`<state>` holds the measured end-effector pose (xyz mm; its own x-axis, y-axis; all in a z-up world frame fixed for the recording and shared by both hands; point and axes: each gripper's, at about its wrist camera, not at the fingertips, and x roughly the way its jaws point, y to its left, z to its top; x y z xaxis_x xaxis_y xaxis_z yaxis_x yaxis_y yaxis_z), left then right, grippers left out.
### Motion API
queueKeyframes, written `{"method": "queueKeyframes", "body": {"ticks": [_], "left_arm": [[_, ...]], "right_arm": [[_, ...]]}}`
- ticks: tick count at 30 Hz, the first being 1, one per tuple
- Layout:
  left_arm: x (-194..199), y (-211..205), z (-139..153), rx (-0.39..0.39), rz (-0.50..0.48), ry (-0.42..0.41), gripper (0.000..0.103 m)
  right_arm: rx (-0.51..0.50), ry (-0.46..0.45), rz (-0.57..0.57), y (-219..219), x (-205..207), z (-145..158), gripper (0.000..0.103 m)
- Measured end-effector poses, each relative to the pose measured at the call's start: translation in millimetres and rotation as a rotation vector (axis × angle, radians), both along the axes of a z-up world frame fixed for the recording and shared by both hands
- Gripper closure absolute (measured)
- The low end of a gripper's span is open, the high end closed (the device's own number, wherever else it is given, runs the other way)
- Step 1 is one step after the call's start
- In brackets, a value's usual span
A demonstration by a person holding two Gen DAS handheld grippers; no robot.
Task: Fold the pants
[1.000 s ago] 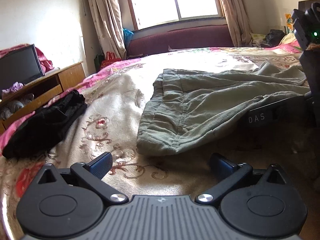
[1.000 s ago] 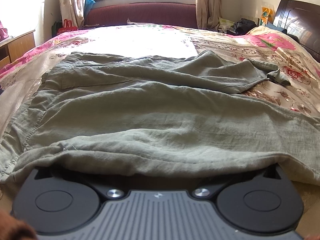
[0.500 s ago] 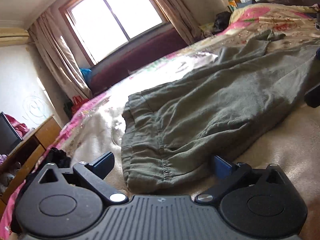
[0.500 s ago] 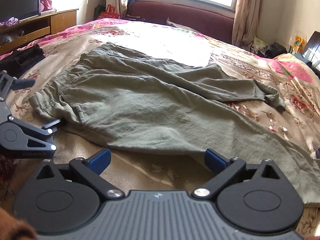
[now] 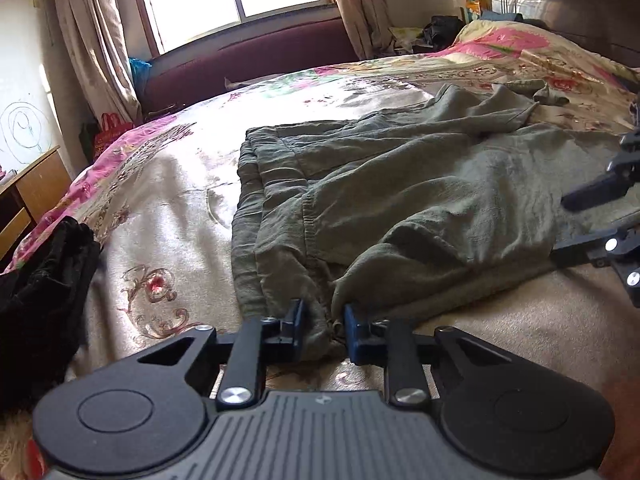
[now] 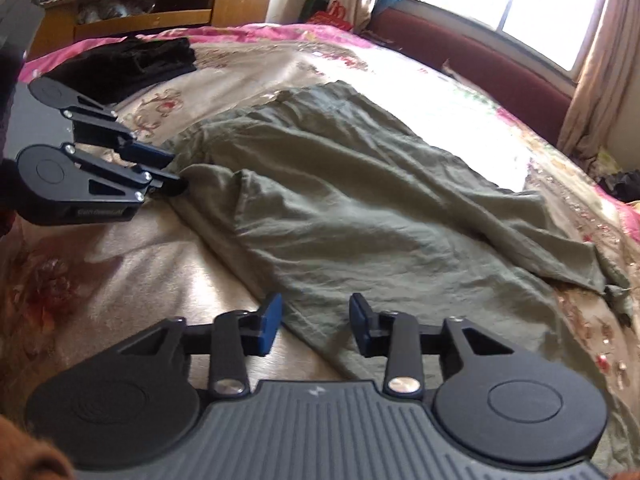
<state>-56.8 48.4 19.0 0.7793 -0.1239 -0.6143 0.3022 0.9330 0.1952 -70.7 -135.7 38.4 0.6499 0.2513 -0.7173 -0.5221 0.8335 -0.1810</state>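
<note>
Olive-green pants (image 5: 400, 184) lie spread on the floral bedspread (image 5: 168, 200), waistband to the left, legs running right. My left gripper (image 5: 323, 334) is shut on the near waistband corner of the pants, fabric bunched between its blue pads. In the right wrist view the pants (image 6: 360, 200) stretch away, and my right gripper (image 6: 314, 326) is half open with the near edge of a pant leg lying between its pads (image 6: 269, 322). The left gripper (image 6: 160, 168) shows at the left of that view, clamped on the waistband.
A heap of black clothing (image 5: 40, 280) lies at the bed's left edge. A wooden TV cabinet (image 6: 152, 4) stands beyond it. A maroon bench (image 5: 248, 60) runs under the window. The dark headboard (image 5: 568, 4) and pillows are far right.
My left gripper went from wide open to clamped on the waistband corner. My right gripper narrowed around the pant-leg edge and its view swung left.
</note>
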Motion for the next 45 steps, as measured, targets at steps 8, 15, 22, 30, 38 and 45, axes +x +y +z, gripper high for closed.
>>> {"method": "queueKeyframes", "body": {"ticks": [8,15,22,30,38,45], "left_arm": [[-18.4,37.4,3.7,0.065,0.095,0.041,0.067],[-53.3,30.8,33.7,-0.007,0.115,-0.017,0.067],[-43.8,-86.0,36.6,-0.080,-0.160,-0.049,0.062],[-18.7,-163.5,17.6,-0.061,-0.245,0.070,0.058],[-50.5,-147.7,73.8,-0.102,-0.149,-0.038,0.032],[-99.9,-140.0,136.1,-0.251,-0.085,-0.293,0.000]], "right_arm": [[0.138,0.099,0.005,29.3,4.2,2.1,0.074],[0.216,0.061,-0.244,-72.4,-26.1,31.1,0.067],[0.096,-0.015,-0.755,-256.9,-44.8,25.9,0.067],[0.167,0.102,-1.136,-375.0,-74.9,5.1,0.067],[0.316,-0.007,-0.863,-273.4,-101.6,55.4,0.063],[0.442,-0.077,-0.620,-196.2,-105.0,93.2,0.049]]}}
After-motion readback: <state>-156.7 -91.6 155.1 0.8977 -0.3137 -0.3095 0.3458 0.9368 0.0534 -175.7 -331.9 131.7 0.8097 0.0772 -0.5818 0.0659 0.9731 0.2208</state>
